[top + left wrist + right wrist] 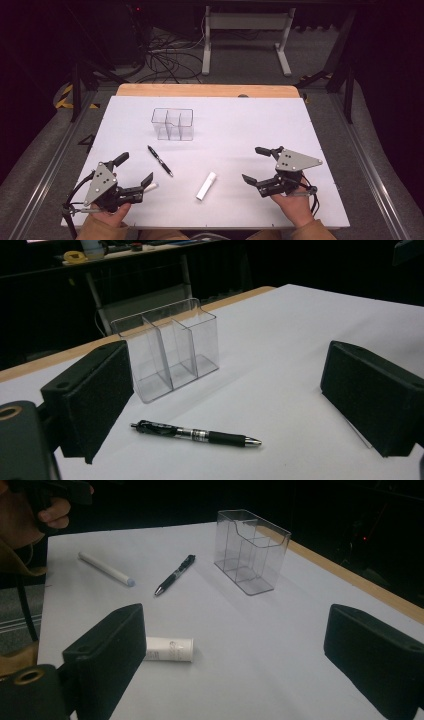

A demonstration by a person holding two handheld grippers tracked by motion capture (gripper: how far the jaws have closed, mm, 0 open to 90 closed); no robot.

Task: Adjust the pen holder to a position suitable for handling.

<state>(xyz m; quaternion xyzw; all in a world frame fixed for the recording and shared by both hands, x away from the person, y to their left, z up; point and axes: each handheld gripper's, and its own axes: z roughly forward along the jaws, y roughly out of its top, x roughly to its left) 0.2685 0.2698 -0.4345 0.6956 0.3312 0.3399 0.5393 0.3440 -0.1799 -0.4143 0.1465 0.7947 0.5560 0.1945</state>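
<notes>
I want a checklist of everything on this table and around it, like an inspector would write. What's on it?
Surface: white board lying flat on a wooden table, whose edge shows at the far side.
Job's things: clear organizer upright, compartments empty; black pen lying in front of it; white tube lying near the middle; white stick lying by the left gripper.
Clutter: nothing seen.
Grippers: left gripper open, holding nothing; right gripper open, holding nothing.
Cables: one trails from each gripper; a tangle of cables on the floor beyond the table.
Surroundings: white desk frame on grey floor, dark room.
</notes>
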